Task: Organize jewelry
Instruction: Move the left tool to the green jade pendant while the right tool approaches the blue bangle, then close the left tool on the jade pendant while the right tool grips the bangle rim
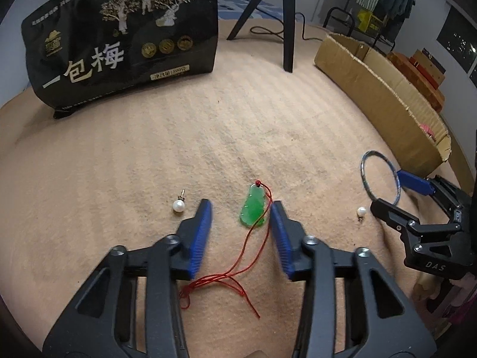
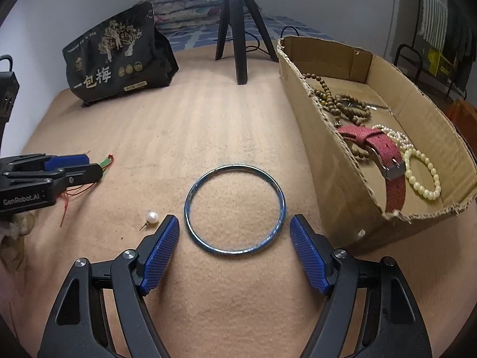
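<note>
Just then my left gripper stood narrowly parted around the green pendant, not pinching it; my right gripper gaped wide beside the bangle.

Tan blanket, bangle, pendant, pearl earrings, box

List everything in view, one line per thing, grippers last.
jade pendant: one, green on red cord, between the left jaws
pearl earrings: two, white, on the blanket, one near the bangle
bangle: one, blue-silver, between the right jaws
cardboard box: one, brown, right side
bead bracelets: brown, in box
watch strap: one, pink, in box
pearl bracelets: cream, in box
snack bag: one, black, far left
tripod: one, black, back
left gripper: open
right gripper: open
</note>
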`<action>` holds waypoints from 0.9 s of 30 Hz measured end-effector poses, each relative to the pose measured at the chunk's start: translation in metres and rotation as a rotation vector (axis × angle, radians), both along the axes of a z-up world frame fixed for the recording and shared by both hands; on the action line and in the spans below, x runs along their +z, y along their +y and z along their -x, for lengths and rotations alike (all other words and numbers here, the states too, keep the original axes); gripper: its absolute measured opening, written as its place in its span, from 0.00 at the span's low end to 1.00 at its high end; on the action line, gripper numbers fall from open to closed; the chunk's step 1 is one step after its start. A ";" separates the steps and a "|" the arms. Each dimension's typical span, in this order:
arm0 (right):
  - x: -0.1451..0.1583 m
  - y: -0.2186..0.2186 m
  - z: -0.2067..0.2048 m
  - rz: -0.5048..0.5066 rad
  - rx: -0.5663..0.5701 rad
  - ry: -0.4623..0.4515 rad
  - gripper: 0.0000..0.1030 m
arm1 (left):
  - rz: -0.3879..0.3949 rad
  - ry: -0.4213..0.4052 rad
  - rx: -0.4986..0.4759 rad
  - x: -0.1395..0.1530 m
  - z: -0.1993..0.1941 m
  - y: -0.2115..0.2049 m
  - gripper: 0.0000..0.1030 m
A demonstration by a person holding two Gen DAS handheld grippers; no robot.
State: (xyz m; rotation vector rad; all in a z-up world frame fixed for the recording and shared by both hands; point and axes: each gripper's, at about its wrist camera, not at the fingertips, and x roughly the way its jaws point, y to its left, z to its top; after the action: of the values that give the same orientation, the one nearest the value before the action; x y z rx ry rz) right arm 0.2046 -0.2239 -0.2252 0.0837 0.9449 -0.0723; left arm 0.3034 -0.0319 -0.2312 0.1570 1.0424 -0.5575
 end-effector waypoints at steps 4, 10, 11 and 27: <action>-0.001 0.002 -0.003 0.016 -0.005 -0.005 0.74 | -0.014 -0.008 -0.007 -0.002 0.000 -0.005 0.32; -0.001 0.006 -0.005 0.027 0.010 -0.007 0.69 | -0.024 -0.022 0.006 -0.005 0.000 -0.009 0.15; -0.001 0.005 -0.006 0.022 0.013 -0.008 0.69 | -0.027 -0.026 0.005 -0.005 0.001 -0.009 0.15; 0.041 0.012 0.016 -0.006 0.108 -0.072 0.69 | 0.007 -0.070 0.059 0.043 0.024 0.005 0.15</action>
State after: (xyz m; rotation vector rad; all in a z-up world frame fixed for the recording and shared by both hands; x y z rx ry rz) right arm 0.1890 -0.2121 -0.1839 0.0404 0.8767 0.0336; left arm 0.2797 -0.0266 -0.1880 0.1380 0.9734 -0.4986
